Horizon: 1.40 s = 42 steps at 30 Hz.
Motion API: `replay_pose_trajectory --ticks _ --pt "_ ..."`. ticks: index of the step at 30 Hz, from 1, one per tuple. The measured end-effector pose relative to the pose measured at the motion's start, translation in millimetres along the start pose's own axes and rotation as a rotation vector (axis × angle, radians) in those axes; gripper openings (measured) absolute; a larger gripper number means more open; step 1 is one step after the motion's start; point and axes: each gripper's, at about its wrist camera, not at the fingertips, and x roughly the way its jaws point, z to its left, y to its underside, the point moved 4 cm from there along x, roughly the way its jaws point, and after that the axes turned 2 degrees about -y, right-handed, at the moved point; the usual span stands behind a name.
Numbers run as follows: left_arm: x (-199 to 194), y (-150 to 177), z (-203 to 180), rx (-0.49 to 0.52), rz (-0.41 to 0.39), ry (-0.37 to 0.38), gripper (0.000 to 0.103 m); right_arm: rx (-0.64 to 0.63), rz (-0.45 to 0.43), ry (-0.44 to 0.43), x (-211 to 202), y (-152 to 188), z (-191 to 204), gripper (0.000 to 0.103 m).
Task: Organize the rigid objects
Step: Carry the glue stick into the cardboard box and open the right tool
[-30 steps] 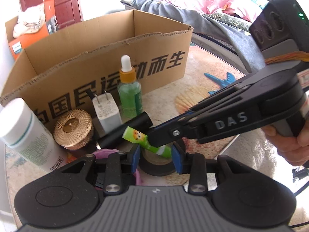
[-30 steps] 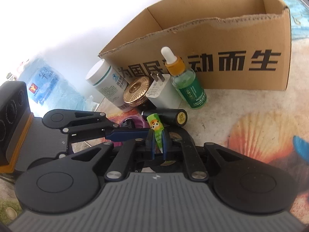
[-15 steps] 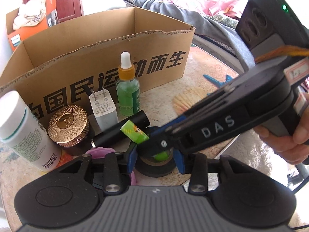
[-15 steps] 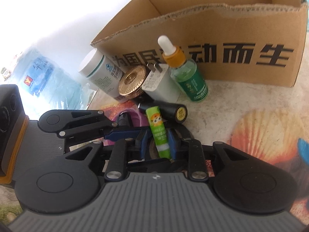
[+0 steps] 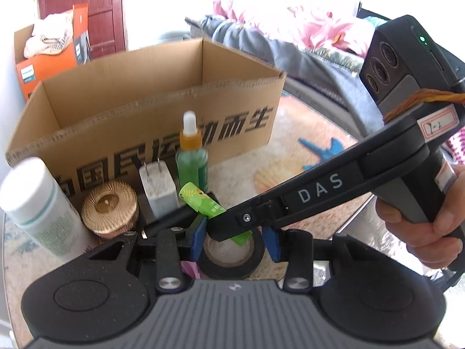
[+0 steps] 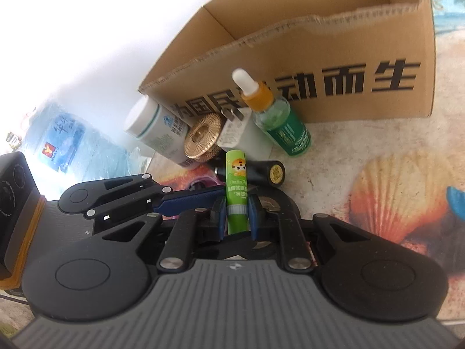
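Note:
My right gripper point(image 6: 237, 213) is shut on a green lip-balm tube point(image 6: 236, 192) and holds it above the table; the tube also shows in the left wrist view point(image 5: 202, 200). My left gripper point(image 5: 235, 237) is open, its blue pads either side of a black tape roll point(image 5: 232, 257) that lies on the table. The right gripper point(image 5: 221, 226) crosses in front of it. An open cardboard box point(image 5: 162, 133) stands behind; it also shows in the right wrist view point(image 6: 334, 67).
In front of the box stand a green dropper bottle point(image 5: 191, 160), a white charger plug point(image 5: 158, 192), a gold round lid point(image 5: 109, 208) and a white bottle point(image 5: 40, 206). A black cylinder point(image 6: 264, 171) lies on the table. A bed lies behind at the right.
My right gripper has lifted the green tube off the tape roll and tilted it upward. Both cameras have risen a little.

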Motion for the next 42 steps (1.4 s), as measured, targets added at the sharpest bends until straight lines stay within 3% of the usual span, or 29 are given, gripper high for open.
replay_pose_trajectory --ticks 5,11,15,22,25,35,37,39,42 --pt "-38 -24 6 0.042 -0.095 -0.044 0.043 -0.046 -0.083 -0.009 -21 -26 38 0.015" --pt "-63 -80 44 0.051 -0.151 -0.172 0.043 -0.075 -0.148 -0.065 -13 -100 76 0.015" --pt "-36 -116 90 0.007 -0.092 -0.199 0.043 -0.032 -0.116 -0.027 26 -157 75 0.015" --pt "48 -137 164 -0.052 0.116 -0.277 0.047 0.256 0.034 0.039 124 -227 22 0.014" --pt "55 -134 185 -0.089 0.155 -0.306 0.047 0.298 0.060 0.071 153 -239 14 0.014" --pt "34 -132 188 -0.112 0.105 -0.297 0.047 0.358 0.149 0.117 211 -247 5 0.018" --pt "30 -133 188 -0.120 0.092 -0.294 0.048 0.365 0.159 0.104 210 -246 4 0.036" --pt "24 -133 187 -0.130 0.077 -0.287 0.049 0.365 0.139 0.109 201 -246 6 0.044" --pt "4 -133 185 -0.146 0.033 -0.268 0.050 0.367 0.096 0.079 172 -244 11 0.045"
